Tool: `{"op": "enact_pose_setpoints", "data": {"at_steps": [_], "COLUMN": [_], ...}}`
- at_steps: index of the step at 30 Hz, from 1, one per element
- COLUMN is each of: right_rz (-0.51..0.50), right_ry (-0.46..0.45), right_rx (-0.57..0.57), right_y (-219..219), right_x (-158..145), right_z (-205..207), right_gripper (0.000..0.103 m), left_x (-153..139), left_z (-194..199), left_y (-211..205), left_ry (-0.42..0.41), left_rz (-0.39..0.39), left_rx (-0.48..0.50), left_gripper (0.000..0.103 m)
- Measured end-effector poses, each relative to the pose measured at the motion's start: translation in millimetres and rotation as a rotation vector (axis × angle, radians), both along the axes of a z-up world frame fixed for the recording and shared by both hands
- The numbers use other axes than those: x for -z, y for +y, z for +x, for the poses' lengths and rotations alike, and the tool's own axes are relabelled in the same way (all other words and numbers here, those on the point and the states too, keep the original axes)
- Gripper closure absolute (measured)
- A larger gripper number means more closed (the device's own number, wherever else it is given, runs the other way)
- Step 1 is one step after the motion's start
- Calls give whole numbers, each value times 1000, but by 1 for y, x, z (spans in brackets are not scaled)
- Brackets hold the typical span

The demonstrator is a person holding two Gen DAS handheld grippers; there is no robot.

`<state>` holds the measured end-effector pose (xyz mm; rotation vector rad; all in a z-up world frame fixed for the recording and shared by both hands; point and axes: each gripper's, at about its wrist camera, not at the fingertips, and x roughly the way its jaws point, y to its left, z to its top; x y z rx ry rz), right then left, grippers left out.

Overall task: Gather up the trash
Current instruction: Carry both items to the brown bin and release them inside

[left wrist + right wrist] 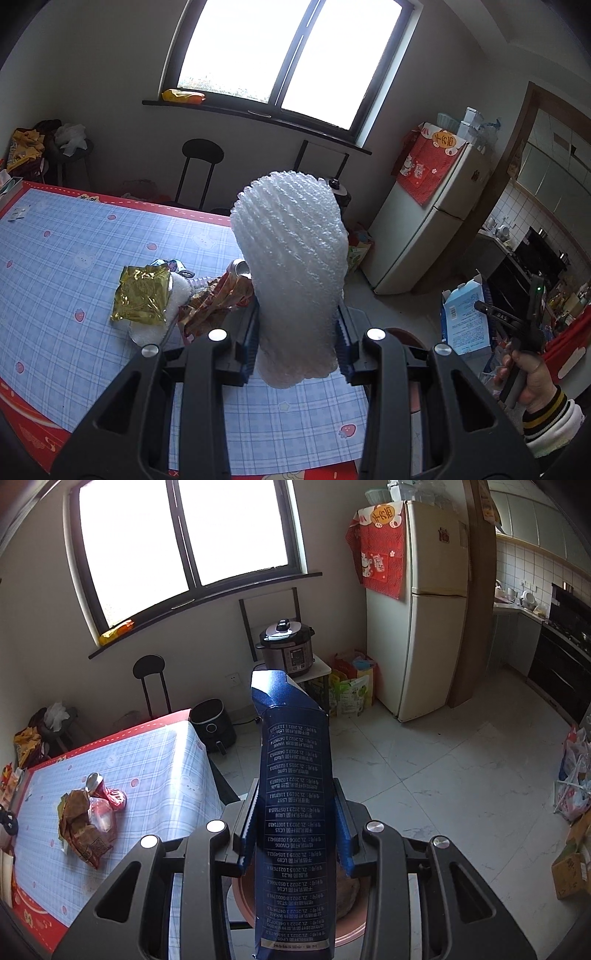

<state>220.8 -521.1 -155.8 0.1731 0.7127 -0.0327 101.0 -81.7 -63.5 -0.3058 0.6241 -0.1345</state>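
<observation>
Two hand-held grippers, each clamped on one piece of trash above the table edge.

Left wrist view: the left gripper (297,339) has its jaws pressed on a white foam net sleeve (291,266) standing at frame centre; gold wrapper (142,295) and crushed can (238,267) lie on the checked tablecloth (74,240) at left. Right wrist view: the right gripper (295,830) has its jaws closed on a dark blue carton (293,797) at centre, over the floor beside the table; the remaining trash pile (88,819) sits lower left.

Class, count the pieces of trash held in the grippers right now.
2: white foam wrap in the left gripper, blue carton in the right gripper.
</observation>
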Motion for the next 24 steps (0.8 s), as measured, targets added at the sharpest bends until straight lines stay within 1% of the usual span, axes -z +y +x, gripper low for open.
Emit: {"op": "enact_pose_setpoints", "data": {"at_steps": [1,3,5,6,7,9,10,11,17,19,24], "right_rz": [2,-1,3,5,4,-10,-22,-34,-59,-80,-94], "right_ry": [-3,-24,-59,-70,-82,-111,-120,-125,-70,-71,-65], "right_rx": [1,11,12,11,15,26,31,32,-1,4,24], "right_y": [-2,-2,-5,-6,-8,-12,-13,-13,-18,-19,-28], "right_x": [-1,-5,-13,-17,-21,-30,-34,-37,-40,-40,-39], "right_z": [2,0,-4,-7,-10,-20,-24,-30,-63,-78,-110], "right_gripper": [63,39,34,27,24,11,8,6,6,6,6], "left_x": [1,-1,-2,-4,-5,-8,-9,-9,-6,-2,8], "left_z": [-1,-3,-3,-2,-2,-1,0,2,14,18,29], "left_y": [-2,-11,-18,-23,-28,-39,-46,-53,-98,-113,-159], "left_ry": [2,2,-1,-3,-8,-17,-21,-22,-30,-30,-18], "left_rz": [5,14,21,25,27,31,34,34,15,8,-15], "left_rx": [2,10,23,30,41,70,86,104,219,257,356], "left_gripper": [66,66,66,66,66,66,66,66,66,66,65]}}
